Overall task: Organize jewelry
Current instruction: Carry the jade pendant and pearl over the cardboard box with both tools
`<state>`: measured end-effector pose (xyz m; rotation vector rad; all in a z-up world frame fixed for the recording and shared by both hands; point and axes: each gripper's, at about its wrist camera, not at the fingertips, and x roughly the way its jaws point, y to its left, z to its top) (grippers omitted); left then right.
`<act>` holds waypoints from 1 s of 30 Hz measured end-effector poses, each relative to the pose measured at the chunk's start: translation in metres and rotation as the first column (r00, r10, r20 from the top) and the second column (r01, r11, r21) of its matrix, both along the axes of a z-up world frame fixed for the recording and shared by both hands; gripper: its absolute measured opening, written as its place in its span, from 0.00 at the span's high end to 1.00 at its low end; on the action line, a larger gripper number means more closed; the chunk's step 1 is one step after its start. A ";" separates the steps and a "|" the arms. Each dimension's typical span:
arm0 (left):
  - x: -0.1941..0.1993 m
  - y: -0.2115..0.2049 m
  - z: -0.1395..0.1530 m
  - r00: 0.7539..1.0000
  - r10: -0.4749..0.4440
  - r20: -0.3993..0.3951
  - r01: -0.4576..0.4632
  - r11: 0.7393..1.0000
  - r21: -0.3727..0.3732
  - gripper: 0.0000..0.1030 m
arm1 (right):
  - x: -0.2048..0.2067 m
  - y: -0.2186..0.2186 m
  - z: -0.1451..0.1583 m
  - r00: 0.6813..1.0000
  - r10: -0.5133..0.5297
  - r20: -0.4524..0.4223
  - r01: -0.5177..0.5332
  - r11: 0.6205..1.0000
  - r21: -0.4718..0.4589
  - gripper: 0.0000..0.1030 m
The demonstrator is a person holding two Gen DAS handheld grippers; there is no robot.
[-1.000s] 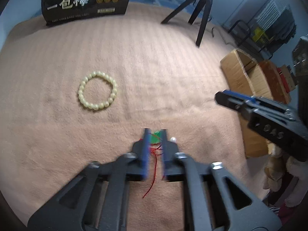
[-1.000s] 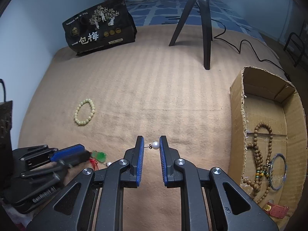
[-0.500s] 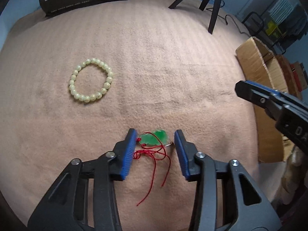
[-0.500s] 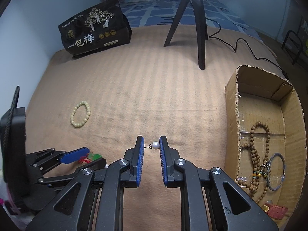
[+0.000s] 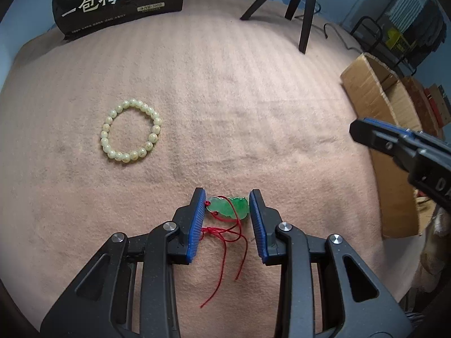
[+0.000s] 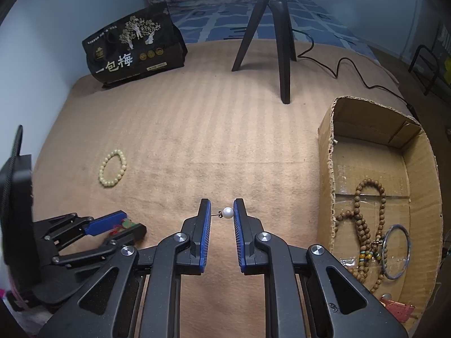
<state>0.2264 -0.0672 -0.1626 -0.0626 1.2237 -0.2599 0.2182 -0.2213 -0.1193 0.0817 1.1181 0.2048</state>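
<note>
A green jade pendant [image 5: 229, 207] on a red cord [image 5: 225, 242] lies on the tan blanket between the tips of my left gripper [image 5: 227, 201], which is open around it. It also shows in the right wrist view [image 6: 128, 222]. My right gripper [image 6: 222, 209] is shut on a pearl stud earring [image 6: 227, 212], held by its pearl and post above the blanket. A pale bead bracelet [image 5: 130, 133] lies to the left, also in the right wrist view [image 6: 112, 168].
A cardboard box [image 6: 327, 152] at the right holds a wooden bead necklace [image 6: 363, 225], a metal bangle [image 6: 397, 250] and a red item. A black tripod [image 6: 277, 33] and a black bag [image 6: 132, 48] stand at the back. The right gripper [image 5: 400, 146] shows in the left view.
My left gripper has opened from nearly closed and now straddles the green pendant. My right gripper still holds the pearl earring and has drifted slightly.
</note>
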 end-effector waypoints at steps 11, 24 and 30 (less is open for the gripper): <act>-0.016 -0.002 0.065 0.993 -0.025 0.113 0.040 0.991 -0.131 0.69 | -0.010 -0.020 0.024 0.998 -0.016 0.059 0.017 1.000 -0.015 0.86; -0.039 -0.043 0.129 0.968 -0.096 0.233 0.157 0.952 -0.262 0.69 | -0.034 -0.077 0.058 0.988 -0.087 0.128 0.092 0.995 -0.027 0.86; -0.049 -0.083 0.141 0.952 -0.158 0.262 0.233 0.929 -0.287 0.69 | -0.046 -0.116 0.062 0.980 -0.146 0.136 0.153 0.988 -0.038 0.86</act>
